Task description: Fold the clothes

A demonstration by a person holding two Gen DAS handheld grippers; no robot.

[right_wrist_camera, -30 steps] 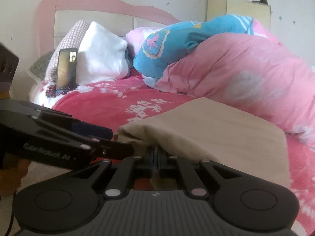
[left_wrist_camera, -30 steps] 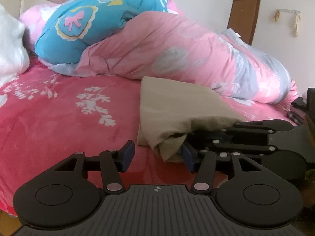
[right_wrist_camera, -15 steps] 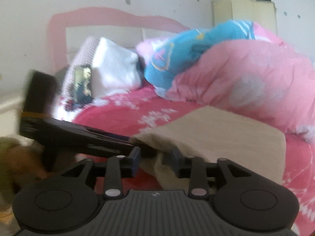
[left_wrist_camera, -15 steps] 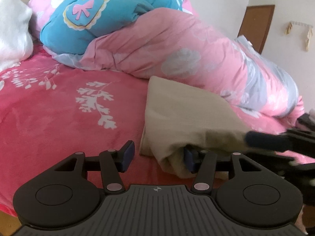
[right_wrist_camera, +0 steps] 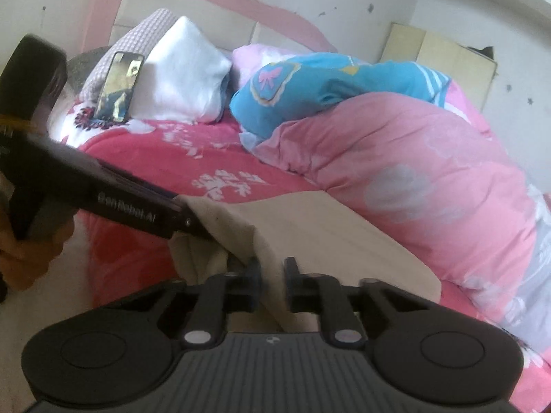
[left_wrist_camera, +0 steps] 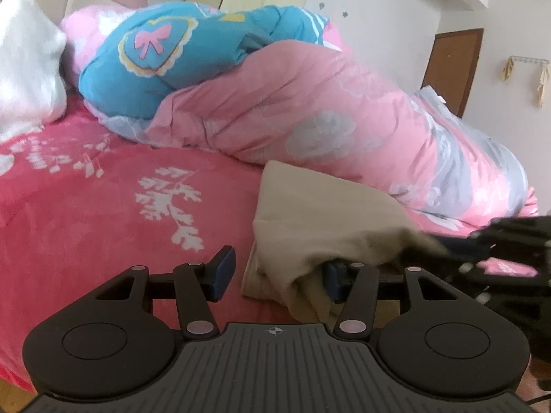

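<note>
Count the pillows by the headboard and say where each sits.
2 at least: a white pillow against the headboard, and a checked pillow just behind it, with a phone propped in front. The piled duvet may hide more.

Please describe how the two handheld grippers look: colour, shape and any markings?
Both are matte black. The left gripper has blue pads on its fingers, two round discs and a ribbed base with a small crosshair mark. The right gripper has the same build. Seen from the side, the left one carries white "GenRobot.AI" lettering.
</note>
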